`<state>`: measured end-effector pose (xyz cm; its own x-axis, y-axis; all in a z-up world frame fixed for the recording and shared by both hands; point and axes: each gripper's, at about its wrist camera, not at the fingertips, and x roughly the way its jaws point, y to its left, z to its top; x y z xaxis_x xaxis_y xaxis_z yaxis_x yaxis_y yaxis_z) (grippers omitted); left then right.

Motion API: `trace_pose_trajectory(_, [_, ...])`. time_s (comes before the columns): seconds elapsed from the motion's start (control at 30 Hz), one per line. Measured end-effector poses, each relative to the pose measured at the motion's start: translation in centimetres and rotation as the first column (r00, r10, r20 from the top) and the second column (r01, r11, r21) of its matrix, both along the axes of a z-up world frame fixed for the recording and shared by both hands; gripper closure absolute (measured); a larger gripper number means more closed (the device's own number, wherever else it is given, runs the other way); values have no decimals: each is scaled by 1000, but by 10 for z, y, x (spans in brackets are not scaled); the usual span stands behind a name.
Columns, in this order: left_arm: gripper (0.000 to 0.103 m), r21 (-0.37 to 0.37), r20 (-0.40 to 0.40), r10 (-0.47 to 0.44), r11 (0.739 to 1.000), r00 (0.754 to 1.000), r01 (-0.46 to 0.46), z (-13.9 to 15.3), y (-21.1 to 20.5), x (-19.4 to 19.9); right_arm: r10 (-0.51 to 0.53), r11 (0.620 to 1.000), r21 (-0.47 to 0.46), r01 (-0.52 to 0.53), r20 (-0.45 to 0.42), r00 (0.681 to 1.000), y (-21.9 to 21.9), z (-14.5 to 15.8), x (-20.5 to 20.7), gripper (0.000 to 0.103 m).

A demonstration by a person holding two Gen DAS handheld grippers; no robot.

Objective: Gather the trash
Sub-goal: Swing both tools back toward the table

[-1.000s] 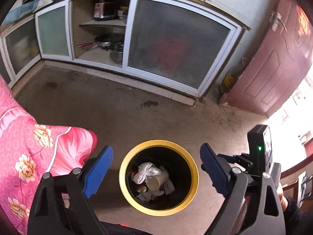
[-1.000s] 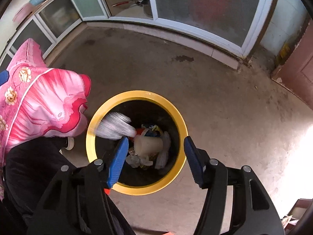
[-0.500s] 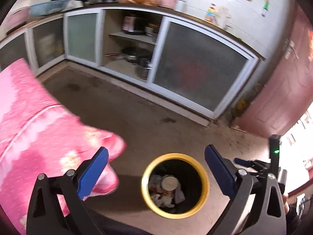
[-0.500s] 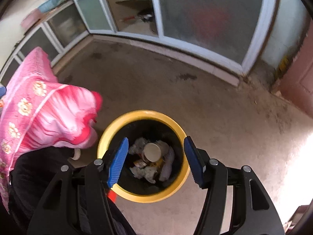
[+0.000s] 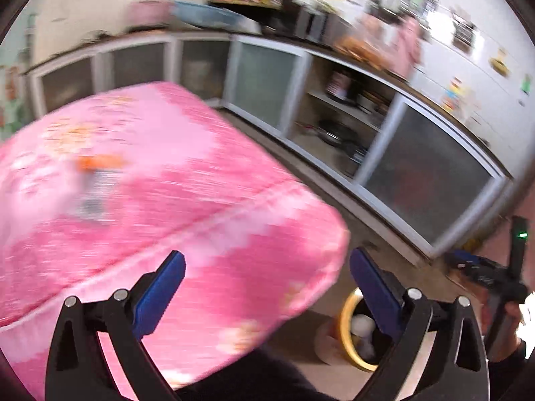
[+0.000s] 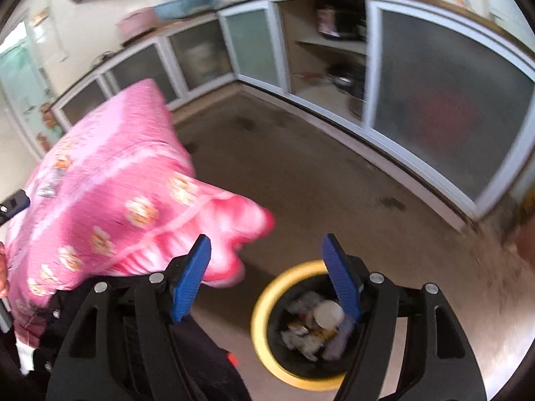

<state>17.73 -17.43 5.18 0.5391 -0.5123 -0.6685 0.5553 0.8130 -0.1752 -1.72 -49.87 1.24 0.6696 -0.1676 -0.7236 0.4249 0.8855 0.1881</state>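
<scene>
Both grippers, left (image 5: 267, 287) and right (image 6: 265, 275), jaws released and empty, the right's just widened, have swung from the yellow-rimmed black bin (image 6: 267, 304) of trash toward the pink floral-clothed desk (image 5: 167, 180), seeking more.

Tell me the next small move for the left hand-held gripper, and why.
Probably carry the left hand-held gripper toward the blurred orange and silver item on the pink cloth. Its jaws are open and empty, the bin already holds trash, and that item looks like the only litter left.

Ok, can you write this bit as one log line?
left claw: open, empty | right claw: open, empty, just widened | bin: holds trash
</scene>
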Motion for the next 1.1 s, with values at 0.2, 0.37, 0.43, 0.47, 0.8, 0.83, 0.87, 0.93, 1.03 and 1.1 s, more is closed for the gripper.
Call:
trace_pose_trajectory(0.2, [8, -11, 25, 189, 982, 982, -188, 10, 77, 31, 168, 985, -52, -165, 51, 984, 49, 39, 70, 37])
trace_pose_trajectory(0.37, [8, 19, 97, 286, 957, 953, -289, 14, 112, 46, 328, 943, -87, -322, 70, 942, 94, 72, 131, 35])
trace_pose_trajectory(0.43, [8, 34, 125, 303, 951, 945, -309, 14, 119, 51, 402, 913, -103, -395, 68, 913, 114, 84, 157, 35])
trace_pose_trajectory(0.47, [8, 34, 131, 310, 948, 942, -317, 14, 121, 51, 426, 902, -109, -418, 65, 903, 121, 88, 166, 35])
trace_pose_trajectory(0.8, [8, 52, 123, 305, 948, 944, -313, 2, 121, 86, 695, 718, -6, -696, -50, 717, 212, 105, 306, 35])
trace_pose_trajectory(0.83, [8, 59, 120, 303, 948, 945, -312, 0, 120, 90, 706, 707, 1, -707, -58, 706, 217, 104, 314, 35])
trace_pose_trajectory(0.87, [8, 63, 115, 301, 949, 947, -310, -1, 119, 93, 715, 697, 11, -717, -70, 695, 225, 101, 328, 35])
trace_pose_trajectory(0.93, [8, 72, 97, 301, 949, 949, -308, -6, 118, 102, 731, 681, 38, -731, -99, 675, 235, 94, 352, 35])
trace_pose_trajectory(1.03, [8, 86, 83, 307, 946, 948, -314, -11, 117, 111, 753, 654, 63, -754, -151, 641, 254, 78, 383, 35])
trace_pose_trajectory(1.1, [8, 95, 70, 305, 946, 950, -311, -15, 116, 120, 769, 636, 108, -764, -168, 617, 264, 67, 403, 35])
